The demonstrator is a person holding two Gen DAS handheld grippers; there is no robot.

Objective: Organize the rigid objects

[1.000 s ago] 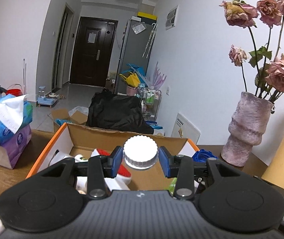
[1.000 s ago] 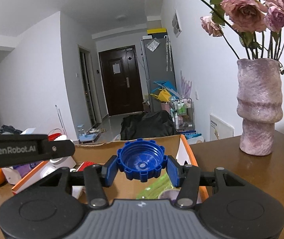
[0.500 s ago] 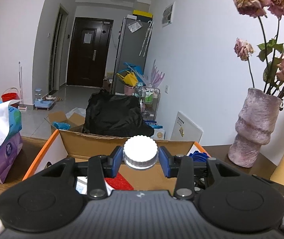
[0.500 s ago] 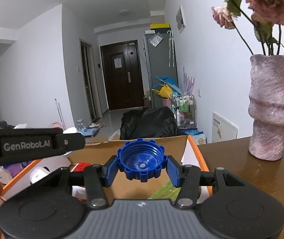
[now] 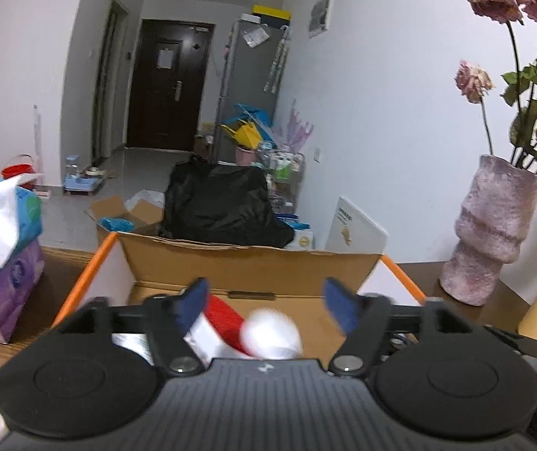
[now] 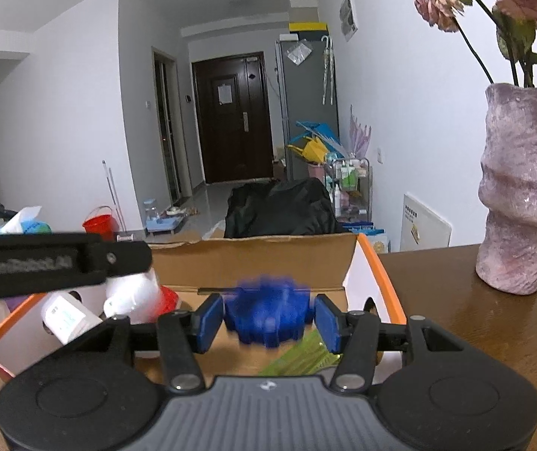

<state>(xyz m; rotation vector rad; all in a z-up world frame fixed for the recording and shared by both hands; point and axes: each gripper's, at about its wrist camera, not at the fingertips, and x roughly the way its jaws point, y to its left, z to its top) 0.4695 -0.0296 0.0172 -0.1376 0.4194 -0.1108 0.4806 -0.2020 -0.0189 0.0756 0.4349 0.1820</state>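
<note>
An open cardboard box (image 5: 253,259) with orange-edged flaps stands on the wooden table in front of both grippers. In the left wrist view my left gripper (image 5: 266,308) hangs over the box with its jaws opening wide. The white ribbed cap (image 5: 272,334) is blurred below them, free of both pads. In the right wrist view my right gripper (image 6: 268,317) is over the same box (image 6: 253,259), its jaws opening. The blue toothed cap (image 6: 268,312) is blurred between the pads, with a small gap on each side.
Inside the box lie white bottles (image 6: 69,315), a red-and-white item (image 5: 223,315) and a green packet (image 6: 298,357). A pink vase (image 6: 520,195) with dried roses stands on the table to the right. Tissue packs (image 5: 1,225) sit to the left.
Both grippers came forward and slightly down over the box. The left jaws spread and the white cap dropped out of them. The right jaws widened and the blue cap began to slip down.
</note>
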